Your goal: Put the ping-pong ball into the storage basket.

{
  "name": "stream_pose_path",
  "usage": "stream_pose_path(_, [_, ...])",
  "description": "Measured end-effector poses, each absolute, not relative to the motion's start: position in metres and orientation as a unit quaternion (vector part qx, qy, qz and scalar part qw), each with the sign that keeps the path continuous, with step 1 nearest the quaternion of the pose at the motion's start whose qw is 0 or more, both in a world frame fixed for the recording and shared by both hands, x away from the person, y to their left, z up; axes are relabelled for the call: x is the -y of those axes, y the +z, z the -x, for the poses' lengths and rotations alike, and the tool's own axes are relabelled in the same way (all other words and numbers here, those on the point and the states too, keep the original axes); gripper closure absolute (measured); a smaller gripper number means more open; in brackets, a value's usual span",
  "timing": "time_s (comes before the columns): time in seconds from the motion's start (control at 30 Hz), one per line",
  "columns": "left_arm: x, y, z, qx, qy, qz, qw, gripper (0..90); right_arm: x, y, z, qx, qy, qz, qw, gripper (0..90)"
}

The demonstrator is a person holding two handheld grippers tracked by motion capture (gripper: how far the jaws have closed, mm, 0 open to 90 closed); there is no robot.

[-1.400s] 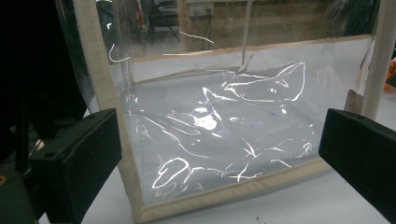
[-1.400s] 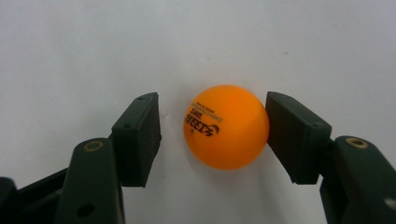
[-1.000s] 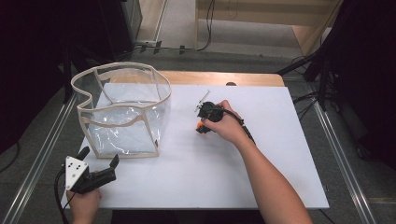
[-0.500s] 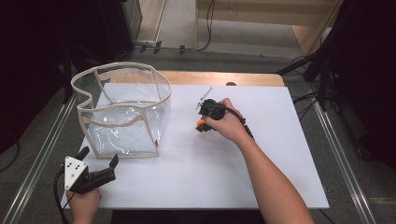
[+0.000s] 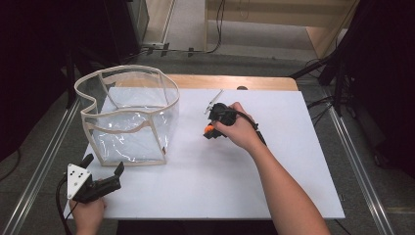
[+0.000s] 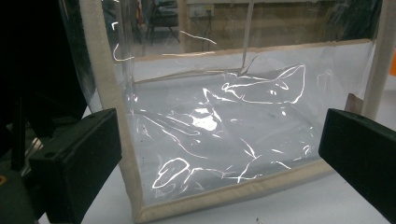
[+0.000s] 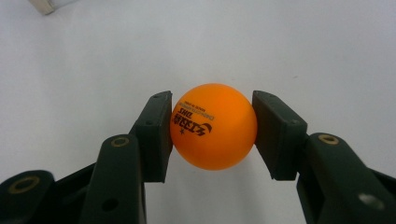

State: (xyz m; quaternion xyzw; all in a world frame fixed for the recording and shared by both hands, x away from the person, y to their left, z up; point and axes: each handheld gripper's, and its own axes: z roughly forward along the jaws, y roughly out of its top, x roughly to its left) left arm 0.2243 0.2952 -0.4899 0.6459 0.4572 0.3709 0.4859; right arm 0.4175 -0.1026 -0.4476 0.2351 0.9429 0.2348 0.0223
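Little has changed since the earlier frames: the right hand-held gripper (image 5: 209, 131) has been drawn only slightly toward the person's side of the white table (image 5: 293, 161), while the left hand-held gripper (image 5: 103, 172) has been kept in place near the front left corner.

An orange ping-pong ball (image 7: 213, 126) is pinched between the two black jaws of the right hand-held gripper, each pad pressed against one side of it. In the high view the ball (image 5: 208, 129) is seen near the middle of the table, well apart from the clear bag (image 5: 128, 117) with beige trim that stands open-topped at the left. The jaws of the left hand-held gripper are spread wide, with nothing between them, and are aimed at the near wall of the bag (image 6: 224, 140).

The step in hand is judged to be the pick-up: the grip is made, and whether the ball is already lifted off the table cannot be told. A carry leftward over the bag's rim is called for next, followed by a release above the opening.

Being round, the ball has no long axis; its printed lettering is turned toward the left jaw.
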Motion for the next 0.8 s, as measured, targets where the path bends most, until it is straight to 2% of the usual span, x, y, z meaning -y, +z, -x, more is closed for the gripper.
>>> stream_pose_path(0.8, [-0.296, -0.490, -0.225, -0.459, 0.369, -0.645, 0.487, 0.0, 0.091, -0.418, -0.417, -0.942, 0.255, -0.217, 0.012, 48.3])
